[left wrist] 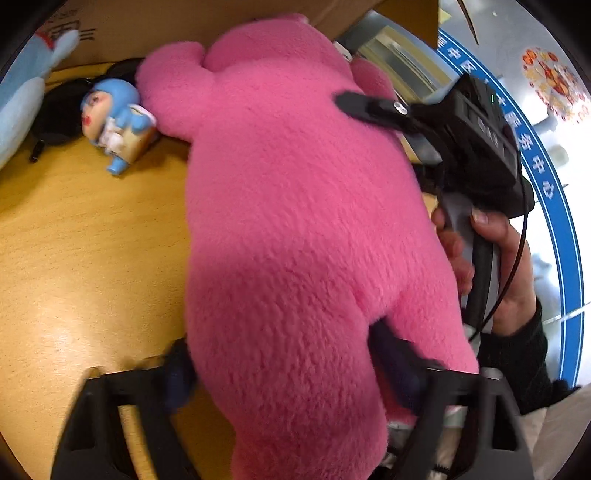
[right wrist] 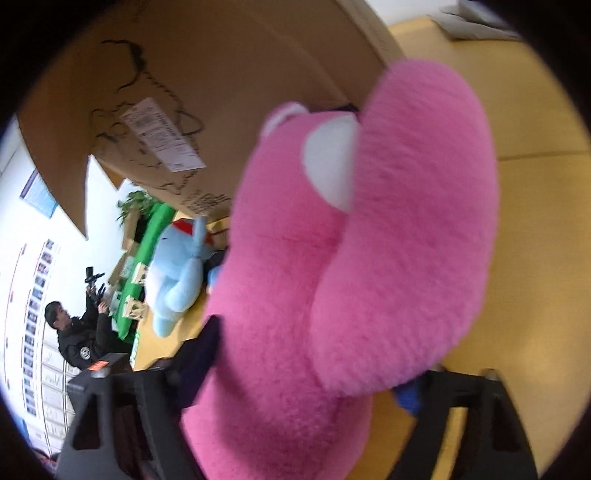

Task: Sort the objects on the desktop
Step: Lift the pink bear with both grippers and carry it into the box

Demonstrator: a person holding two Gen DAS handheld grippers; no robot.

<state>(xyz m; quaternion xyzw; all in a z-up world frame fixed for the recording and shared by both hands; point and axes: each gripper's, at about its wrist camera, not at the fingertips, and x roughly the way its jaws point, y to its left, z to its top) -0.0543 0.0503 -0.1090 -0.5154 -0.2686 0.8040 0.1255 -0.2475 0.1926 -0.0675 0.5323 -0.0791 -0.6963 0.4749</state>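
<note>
Little can be read. In the left wrist view a curved blue band (left wrist: 537, 162) on the floor carries white Chinese characters, of which 服务中心 shows clearly near its lower stretch. The cardboard box (left wrist: 155, 29) has dark printing, too blurred to read. In the right wrist view a white shipping label (right wrist: 162, 134) on the box bears barcode lines and small illegible print.

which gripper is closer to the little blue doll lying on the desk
Left. The left gripper grips the pink plush on the blue doll's side; the right gripper holds its far side.
</note>
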